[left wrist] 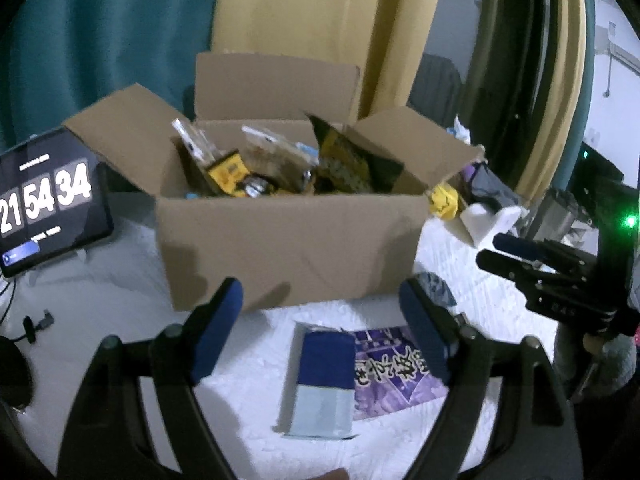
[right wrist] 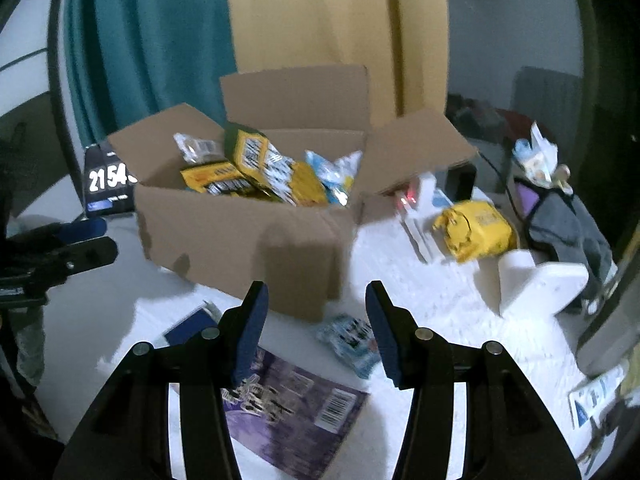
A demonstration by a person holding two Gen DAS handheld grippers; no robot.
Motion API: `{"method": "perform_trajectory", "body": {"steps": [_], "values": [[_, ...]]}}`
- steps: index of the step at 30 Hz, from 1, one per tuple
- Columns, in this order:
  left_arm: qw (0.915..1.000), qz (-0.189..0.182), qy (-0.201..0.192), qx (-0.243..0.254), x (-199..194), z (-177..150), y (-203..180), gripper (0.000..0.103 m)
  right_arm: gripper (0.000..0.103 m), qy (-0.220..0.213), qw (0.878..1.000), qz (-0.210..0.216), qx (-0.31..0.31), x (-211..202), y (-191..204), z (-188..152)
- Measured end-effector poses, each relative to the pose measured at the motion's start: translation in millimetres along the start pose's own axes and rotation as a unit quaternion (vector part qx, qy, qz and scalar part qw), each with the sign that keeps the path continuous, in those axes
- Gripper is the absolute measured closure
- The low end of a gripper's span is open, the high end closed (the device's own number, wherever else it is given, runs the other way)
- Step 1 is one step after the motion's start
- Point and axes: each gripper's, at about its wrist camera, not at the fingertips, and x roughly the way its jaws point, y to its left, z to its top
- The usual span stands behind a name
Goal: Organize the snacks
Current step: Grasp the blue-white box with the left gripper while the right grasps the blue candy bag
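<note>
A: Jaws status?

B: Both mine wide, nothing held. Left gripper (left wrist: pixel 320 332) hangs over the white worktop (left wrist: pixel 120 280), right gripper (right wrist: pixel 316 332) beside it, same height approx.

A: Snacks where?

B: Most already in the box (left wrist: pixel 288 236) at 12 o'clock, flaps up. Left out in front: blue-grey pack (left wrist: pixel 322 384) flat at 6 o'clock between my left jaws, purple bag (left wrist: pixel 394 372) touching it at 3 o'clock, small blue pouch (right wrist: pixel 352 344) by the box corner. Yellow bag (right wrist: pixel 474 230) lies at 2 o'clock of the right view, well apart.

A: Handling?

B: Prob. all light. Blue-grey pack looks stiff, boxy; pinch across its narrow sides. Purple bag looks flat, glossy, likely slippery & floppy; grab an edge seam, not the middle. Pouch soft, may crumple; gentle squeeze.
</note>
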Motion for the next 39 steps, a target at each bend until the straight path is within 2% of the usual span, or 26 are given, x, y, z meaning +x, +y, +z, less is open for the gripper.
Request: {"method": "perform_trajectory", "body": {"steps": [4,5,16,23,28,32,34,36,37,38,39], "values": [[0.9998,0.002,0.019,-0.004,18.1,-6.6,-5.1,0.021,0.048,0.015,1.000,-0.013,0.004,14.8,-13.7,-11.6],[0.9996,0.003,0.026,-0.004,24.4,-8.9,-6.7,0.021,0.044,0.022,1.000,-0.017,0.005,21.3,-17.7,-15.5],[0.9969,0.007,0.078,-0.005,72.4,-22.6,-12.7,0.021,0.033,0.085,0.996,0.005,0.019,84.5,-37.1,-33.1],[0.9924,0.011,0.122,-0.011,90.0,-47.1,-5.2,0.021,0.030,0.102,0.994,0.029,0.007,105.2,-30.9,-35.3],[0.9888,0.015,0.148,-0.006,95.5,-62.5,-4.3,0.021,0.030,0.113,0.993,0.028,-0.010,111.2,-23.3,-36.3],[0.9887,0.024,0.147,0.012,92.0,-66.7,-4.7,0.021,0.030,0.113,0.993,0.022,-0.022,109.8,-16.4,-36.7],[0.9887,0.025,0.147,0.017,90.4,-67.7,-4.8,0.022,0.034,0.116,0.993,0.016,-0.029,110.4,-14.9,-37.0],[0.9889,0.036,0.142,0.027,89.6,-69.5,-4.7,0.030,0.044,0.116,0.993,0.013,-0.034,109.7,-11.1,-37.1],[0.9888,0.042,0.139,0.032,88.6,-69.9,-4.0,0.038,0.047,0.115,0.993,0.012,-0.037,108.6,-9.7,-37.4],[0.9888,0.047,0.137,0.036,87.0,-70.0,-3.4,0.051,0.051,0.114,0.993,0.009,-0.040,106.9,-7.5,-37.9],[0.9885,0.049,0.138,0.039,86.3,-69.6,-2.3,0.051,0.055,0.113,0.993,0.008,-0.040,106.0,-6.5,-38.5]]}}
